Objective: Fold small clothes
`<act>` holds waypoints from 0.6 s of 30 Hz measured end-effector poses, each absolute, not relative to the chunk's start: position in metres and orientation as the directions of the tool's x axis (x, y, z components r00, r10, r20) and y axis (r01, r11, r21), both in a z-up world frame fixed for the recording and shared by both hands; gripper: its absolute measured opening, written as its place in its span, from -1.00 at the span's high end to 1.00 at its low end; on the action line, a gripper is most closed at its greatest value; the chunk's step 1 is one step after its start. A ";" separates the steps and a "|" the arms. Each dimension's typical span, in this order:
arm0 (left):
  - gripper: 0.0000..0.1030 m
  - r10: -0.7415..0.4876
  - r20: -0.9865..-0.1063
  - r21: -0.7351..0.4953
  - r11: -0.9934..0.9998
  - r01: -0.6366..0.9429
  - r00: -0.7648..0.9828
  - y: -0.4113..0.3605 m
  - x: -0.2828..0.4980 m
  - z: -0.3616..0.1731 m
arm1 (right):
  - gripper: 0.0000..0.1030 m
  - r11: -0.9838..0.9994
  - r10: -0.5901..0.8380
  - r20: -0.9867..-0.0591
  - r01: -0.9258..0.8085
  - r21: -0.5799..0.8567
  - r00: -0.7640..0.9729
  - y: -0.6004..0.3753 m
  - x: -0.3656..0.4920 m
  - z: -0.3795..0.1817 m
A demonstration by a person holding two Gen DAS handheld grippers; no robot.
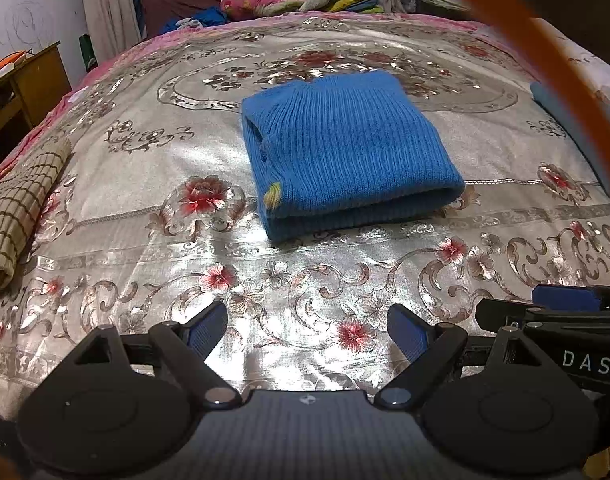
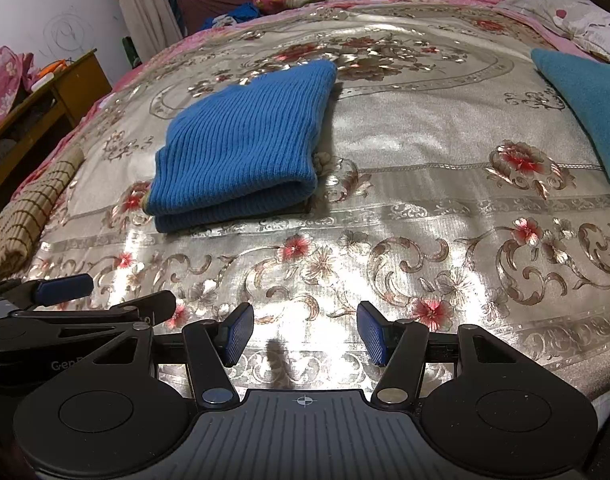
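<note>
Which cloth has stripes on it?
The checked brown cloth at the bed's left edge; the folded blue knit and the teal cloth are plain.

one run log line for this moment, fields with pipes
blue knit garment folded on bedspread | left gripper open, empty | right gripper open, empty | both short of garment

Folded blue knit garment [image 1: 347, 148] on a bed, left tool [image 1: 307, 330] hovering open in front of it.

The ribbed garment lies doubled over on the shiny floral bedspread [image 1: 145, 176], a small yellow patch at its near left corner. The left tool's blue pads stand wide apart with nothing between them, well short of the garment. A checked cloth [image 1: 19, 208] sits at the left edge, a teal cloth [image 1: 561, 116] at the right, and part of the right tool [image 1: 565, 300] shows lower right.
</note>
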State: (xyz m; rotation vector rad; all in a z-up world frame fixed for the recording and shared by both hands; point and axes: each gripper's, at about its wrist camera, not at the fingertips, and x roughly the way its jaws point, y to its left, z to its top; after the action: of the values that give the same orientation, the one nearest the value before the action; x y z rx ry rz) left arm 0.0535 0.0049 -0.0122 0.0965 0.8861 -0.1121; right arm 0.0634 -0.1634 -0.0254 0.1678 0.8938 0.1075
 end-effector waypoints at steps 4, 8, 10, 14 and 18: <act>-0.78 -0.058 -0.776 0.038 0.990 0.138 0.628 0.005 0.053 -0.012 | -0.11 0.981 0.163 -0.766 -0.023 0.190 0.622 -0.163 0.063 -0.026; -0.78 -0.059 -0.778 0.035 0.990 0.138 0.626 0.005 0.053 -0.013 | -0.11 0.982 0.163 -0.766 -0.023 0.190 0.622 -0.163 0.063 -0.026; -0.78 -0.060 -0.779 0.034 0.990 0.137 0.625 0.006 0.053 -0.013 | -0.11 0.981 0.163 -0.766 -0.023 0.190 0.622 -0.163 0.063 -0.026; -0.78 -0.060 -0.779 0.034 0.990 0.137 0.625 0.006 0.053 -0.014 | -0.11 0.982 0.163 -0.766 -0.023 0.190 0.622 -0.163 0.063 -0.026; -0.78 -0.058 -0.778 0.037 0.990 0.139 0.626 0.006 0.053 -0.014 | -0.11 0.982 0.162 -0.766 -0.023 0.189 0.623 -0.163 0.063 -0.025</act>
State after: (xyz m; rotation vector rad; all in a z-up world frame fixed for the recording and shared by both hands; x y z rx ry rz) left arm 0.0526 0.0063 -0.0141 0.0967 0.8874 -0.1132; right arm 0.0631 -0.1631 -0.0255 0.1674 0.8936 0.1069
